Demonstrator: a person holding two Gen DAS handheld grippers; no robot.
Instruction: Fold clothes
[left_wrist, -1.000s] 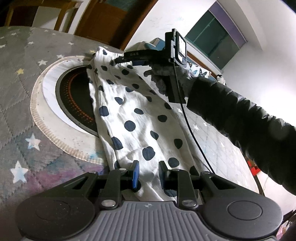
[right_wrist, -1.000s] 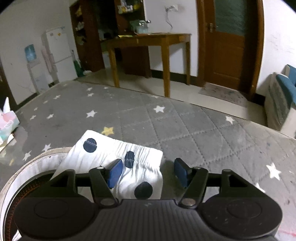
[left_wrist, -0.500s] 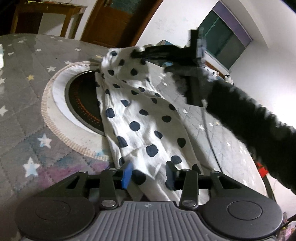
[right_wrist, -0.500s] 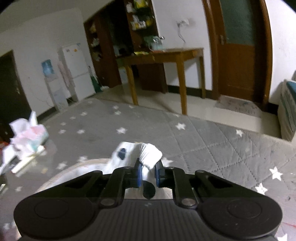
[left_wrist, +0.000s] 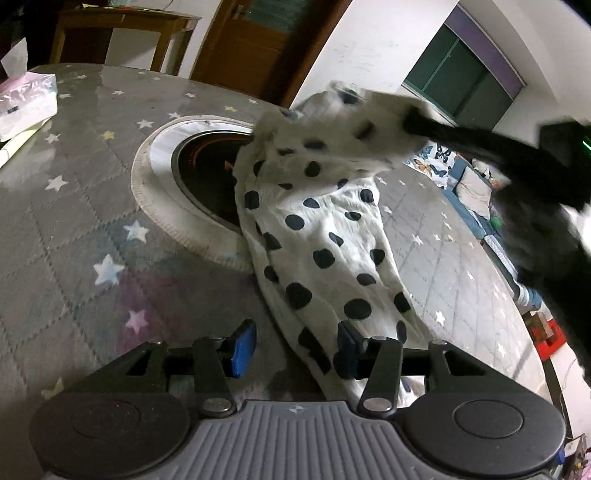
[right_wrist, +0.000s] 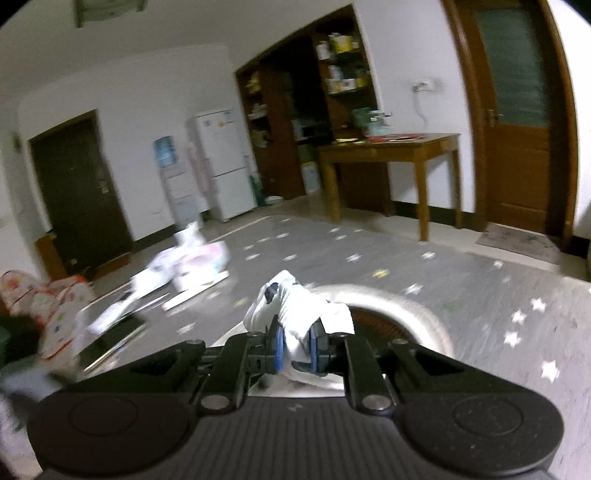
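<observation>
White cloth (left_wrist: 325, 236) w/ dark blue dots.
Table cover (left_wrist: 74, 221) grey w/ white & yellow stars. Round mat (left_wrist: 155, 177) white, black middle w/ orange lines. Gripper pads (left_wrist: 242, 347) blue. Sleeve (left_wrist: 546, 229) black. Tissue box (left_wrist: 26, 99) pink & white.

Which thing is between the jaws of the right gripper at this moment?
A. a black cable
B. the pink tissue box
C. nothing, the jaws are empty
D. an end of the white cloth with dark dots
D: in the right wrist view the right gripper has its jaws closed on a bunched end of the white dotted cloth.
</observation>
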